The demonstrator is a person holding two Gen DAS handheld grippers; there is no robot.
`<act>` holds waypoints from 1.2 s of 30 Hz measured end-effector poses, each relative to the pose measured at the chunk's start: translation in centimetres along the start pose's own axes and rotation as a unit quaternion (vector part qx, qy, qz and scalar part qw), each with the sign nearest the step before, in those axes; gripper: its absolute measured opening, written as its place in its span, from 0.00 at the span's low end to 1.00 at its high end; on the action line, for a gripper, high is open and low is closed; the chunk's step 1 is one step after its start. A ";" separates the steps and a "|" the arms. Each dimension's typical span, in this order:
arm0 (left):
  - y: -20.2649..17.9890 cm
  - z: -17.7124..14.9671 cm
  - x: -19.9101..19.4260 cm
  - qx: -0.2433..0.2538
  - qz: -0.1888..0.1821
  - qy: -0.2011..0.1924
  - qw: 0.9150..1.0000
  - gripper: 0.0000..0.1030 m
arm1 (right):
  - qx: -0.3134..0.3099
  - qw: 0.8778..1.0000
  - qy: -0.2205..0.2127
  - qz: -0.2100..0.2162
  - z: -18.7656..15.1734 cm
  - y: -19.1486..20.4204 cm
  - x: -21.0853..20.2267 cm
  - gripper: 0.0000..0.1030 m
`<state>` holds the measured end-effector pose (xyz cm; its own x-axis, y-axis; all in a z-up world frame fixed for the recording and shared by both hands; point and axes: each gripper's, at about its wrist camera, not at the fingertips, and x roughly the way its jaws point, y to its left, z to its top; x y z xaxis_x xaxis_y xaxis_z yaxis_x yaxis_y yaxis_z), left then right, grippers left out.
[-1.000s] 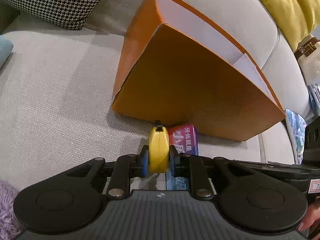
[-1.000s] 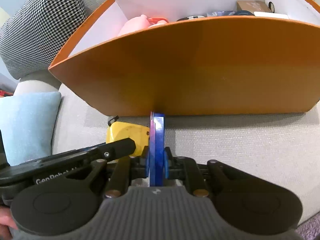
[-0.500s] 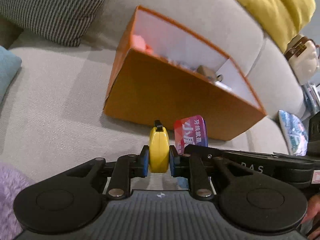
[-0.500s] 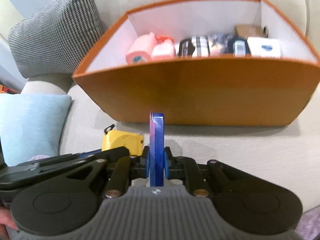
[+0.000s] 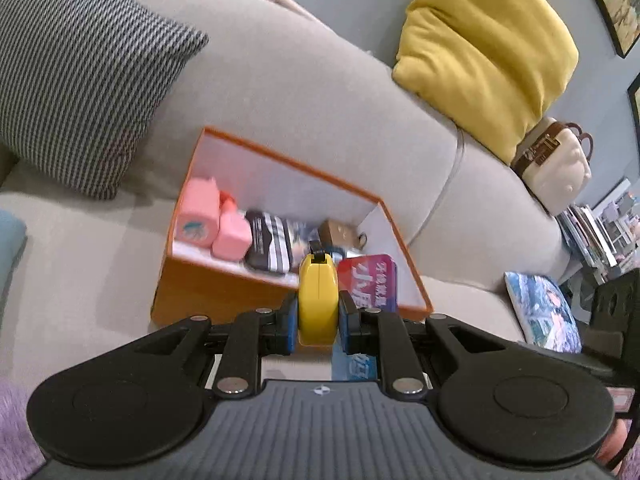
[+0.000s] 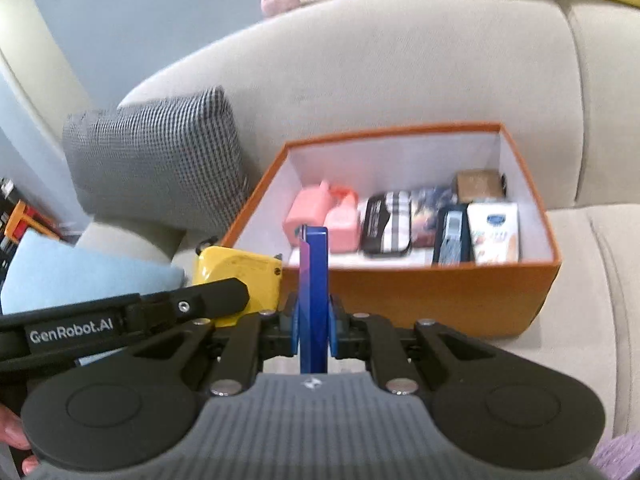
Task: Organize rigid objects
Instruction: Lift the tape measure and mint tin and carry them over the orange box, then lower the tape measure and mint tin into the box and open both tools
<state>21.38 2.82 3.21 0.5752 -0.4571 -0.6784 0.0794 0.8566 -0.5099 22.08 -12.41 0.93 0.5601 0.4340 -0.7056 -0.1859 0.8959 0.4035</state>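
Note:
My left gripper (image 5: 318, 320) is shut on a yellow tape measure (image 5: 318, 300), held above the sofa in front of an orange box (image 5: 224, 292). The tape measure also shows in the right wrist view (image 6: 240, 272). My right gripper (image 6: 314, 326) is shut on a flat blue and pink box (image 6: 314, 280), held edge-on; its printed face shows in the left wrist view (image 5: 370, 284). The orange box (image 6: 440, 296) has a white inside and holds pink bottles (image 6: 320, 220), a black striped case (image 6: 386, 224) and several small packs. Both grippers hover side by side near its front wall.
The box sits on a beige sofa seat (image 5: 80, 272) against the backrest. A houndstooth cushion (image 5: 76, 80) lies to its left, a light blue cushion (image 6: 80, 276) nearer left, a yellow cushion (image 5: 488, 52) and a cream handbag (image 5: 556, 164) at the right.
Both grippers have risen with their objects, from level with the box's front wall to above its rim. The box's contents have come into view.

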 end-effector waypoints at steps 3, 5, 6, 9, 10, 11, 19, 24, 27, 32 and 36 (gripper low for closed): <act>-0.4 1.5 0.6 -0.001 0.001 0.000 1.000 0.21 | 0.009 1.000 -0.006 -0.009 1.4 -0.4 0.2 0.13; -0.4 2.3 1.1 -0.003 0.002 0.002 1.000 0.21 | 0.017 1.000 -0.009 -0.017 2.2 -0.8 0.5 0.13; -0.4 2.8 1.5 -0.004 0.003 0.003 1.000 0.21 | 0.018 1.000 -0.010 -0.022 2.7 -1.0 0.8 0.13; -0.4 3.8 2.9 -0.003 0.007 0.008 1.000 0.21 | 0.019 0.999 -0.010 -0.036 3.9 -1.4 1.8 0.13; -0.5 4.1 3.5 -0.002 0.010 0.011 1.000 0.21 | 0.020 0.999 -0.009 -0.037 4.3 -1.6 2.1 0.13; -0.5 4.3 4.1 -0.002 0.012 0.014 1.000 0.21 | 0.023 0.999 -0.007 -0.041 4.5 -1.7 2.5 0.13; 0.6 5.4 9.5 0.009 0.046 0.064 0.997 0.21 | 0.051 0.997 0.035 -0.045 6.1 -4.2 7.2 0.13; 2.1 5.4 12.7 -0.002 0.050 0.106 0.993 0.21 | 0.062 0.995 0.062 -0.050 7.1 -5.2 9.8 0.13; 3.7 5.4 13.5 -0.022 0.049 0.120 0.991 0.21 | 0.067 0.993 0.074 -0.062 7.4 -6.2 11.0 0.13; 4.7 5.6 15.0 -0.029 0.041 0.151 0.987 0.21 | 0.092 0.986 0.126 -0.052 6.8 -7.7 13.4 0.13; 4.7 5.8 16.1 -0.024 0.041 0.166 0.985 0.21 | 0.115 0.979 0.164 -0.042 6.0 -8.5 15.0 0.13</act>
<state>35.73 0.87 -7.05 0.2786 -0.4466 -0.8502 -0.0002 0.8853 -0.4651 36.94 -14.07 -9.61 0.2685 0.4011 -0.8758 0.0576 0.9009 0.4302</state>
